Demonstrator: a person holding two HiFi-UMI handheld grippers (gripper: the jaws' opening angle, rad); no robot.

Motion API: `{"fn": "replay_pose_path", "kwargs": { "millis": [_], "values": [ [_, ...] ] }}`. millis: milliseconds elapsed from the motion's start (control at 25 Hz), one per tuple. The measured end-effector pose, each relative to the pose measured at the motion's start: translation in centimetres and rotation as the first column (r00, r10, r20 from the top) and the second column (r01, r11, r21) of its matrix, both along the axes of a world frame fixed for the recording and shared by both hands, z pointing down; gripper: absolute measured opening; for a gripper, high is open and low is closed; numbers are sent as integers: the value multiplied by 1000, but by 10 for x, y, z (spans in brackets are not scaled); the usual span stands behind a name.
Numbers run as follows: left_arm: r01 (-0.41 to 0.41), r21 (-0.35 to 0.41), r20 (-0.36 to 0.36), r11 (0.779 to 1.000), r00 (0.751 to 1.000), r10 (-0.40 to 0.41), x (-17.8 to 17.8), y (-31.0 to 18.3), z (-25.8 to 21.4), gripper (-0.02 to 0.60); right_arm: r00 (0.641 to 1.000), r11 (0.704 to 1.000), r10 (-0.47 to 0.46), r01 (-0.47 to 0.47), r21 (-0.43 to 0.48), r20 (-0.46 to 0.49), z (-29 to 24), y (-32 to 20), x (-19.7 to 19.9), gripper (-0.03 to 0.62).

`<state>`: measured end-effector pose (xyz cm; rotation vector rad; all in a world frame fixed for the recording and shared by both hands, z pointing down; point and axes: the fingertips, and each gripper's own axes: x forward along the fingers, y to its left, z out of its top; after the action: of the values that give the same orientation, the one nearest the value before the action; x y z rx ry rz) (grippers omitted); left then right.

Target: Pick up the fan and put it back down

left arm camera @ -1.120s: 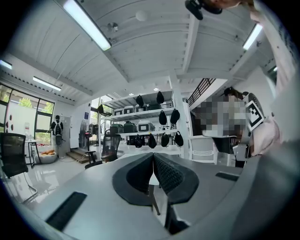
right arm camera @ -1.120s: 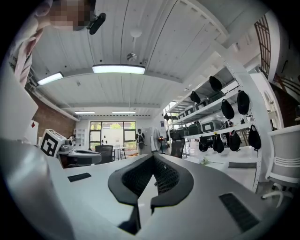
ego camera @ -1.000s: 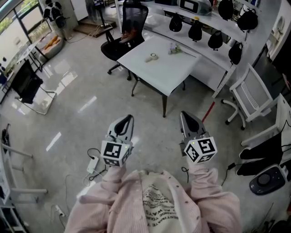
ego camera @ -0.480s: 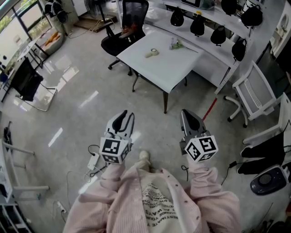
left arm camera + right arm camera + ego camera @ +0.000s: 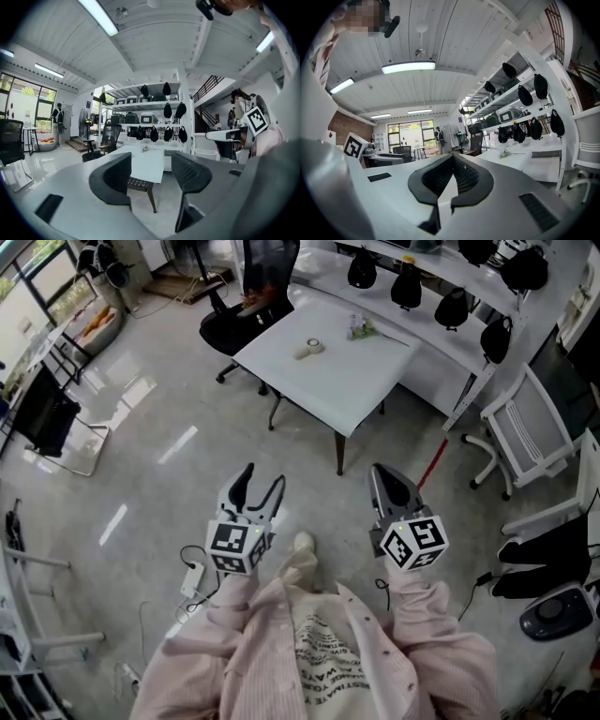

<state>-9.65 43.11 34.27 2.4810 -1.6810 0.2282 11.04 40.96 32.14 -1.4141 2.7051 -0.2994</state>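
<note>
Far off across the room, past the black mesh office chair — pale round-headed pedestal fan, well out of reach. Probably top-heavy, guard fragile — best gripped at the stiff pole. Left gripper just spread wide, empty; right gripper pinched closed, empty.

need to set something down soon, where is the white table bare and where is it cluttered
The white table is bare across its near corner, toward the person. Its middle and far side hold a tape roll and a small pale item. A black office chair crowds its far left edge.
</note>
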Motion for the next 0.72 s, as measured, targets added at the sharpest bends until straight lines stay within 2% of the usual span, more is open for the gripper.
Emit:
{"fn": "replay_pose_path", "kwargs": {
  "millis": [280, 720],
  "values": [
    [-35, -48, -3, 998, 999, 35, -11, -74, 14, 267, 999, 999, 37, -38, -35, -13, 10, -68, -10, -2],
    [-67, -116, -45, 991, 997, 62, -42, -178, 49, 267, 995, 993, 91, -94, -74, -36, 25, -169, -40, -2]
  ]
}}
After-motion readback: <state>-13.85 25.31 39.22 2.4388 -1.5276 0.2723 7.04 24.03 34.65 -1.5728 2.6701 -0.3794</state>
